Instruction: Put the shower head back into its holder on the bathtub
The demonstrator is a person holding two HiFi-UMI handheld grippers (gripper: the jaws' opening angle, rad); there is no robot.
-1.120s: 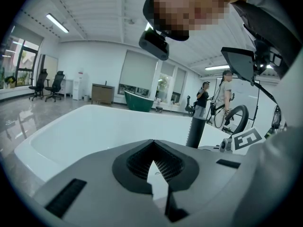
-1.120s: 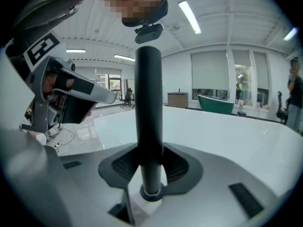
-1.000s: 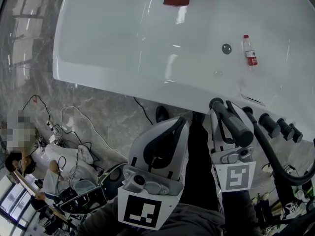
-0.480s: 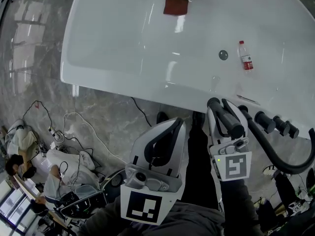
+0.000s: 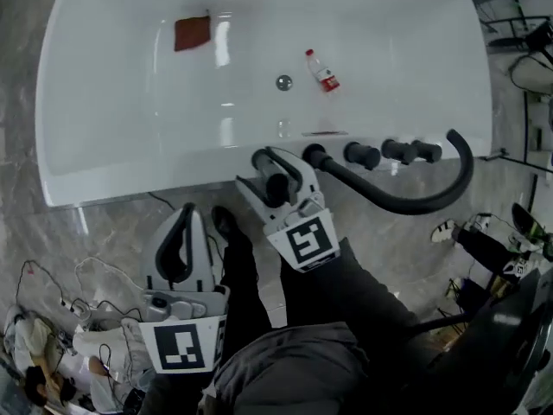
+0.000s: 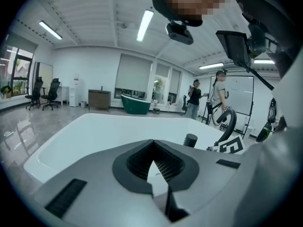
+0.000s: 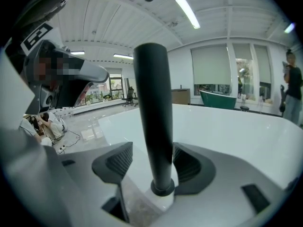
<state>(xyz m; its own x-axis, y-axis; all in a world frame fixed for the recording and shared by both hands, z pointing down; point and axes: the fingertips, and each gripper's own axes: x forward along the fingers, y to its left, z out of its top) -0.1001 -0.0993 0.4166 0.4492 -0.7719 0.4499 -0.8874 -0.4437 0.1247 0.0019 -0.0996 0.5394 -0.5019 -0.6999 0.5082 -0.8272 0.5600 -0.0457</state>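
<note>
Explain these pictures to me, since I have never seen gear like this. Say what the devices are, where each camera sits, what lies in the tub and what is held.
There is no robot here. A person holds a two-jaw tool in each hand: the left gripper and the right gripper. The patterned cubes are part of them.

The head view looks down from the person's head onto a white bathtub. Each gripper view looks along that gripper's own jaws.

In the tub lie a red cloth and a small bottle, near the drain. Black knobs line the near rim, and a black hose curves off beside them.

The black shower head stands upright in its holder between the right gripper's jaws. These have just been opening and do not clamp it. The left gripper's jaws are together and empty.
</note>
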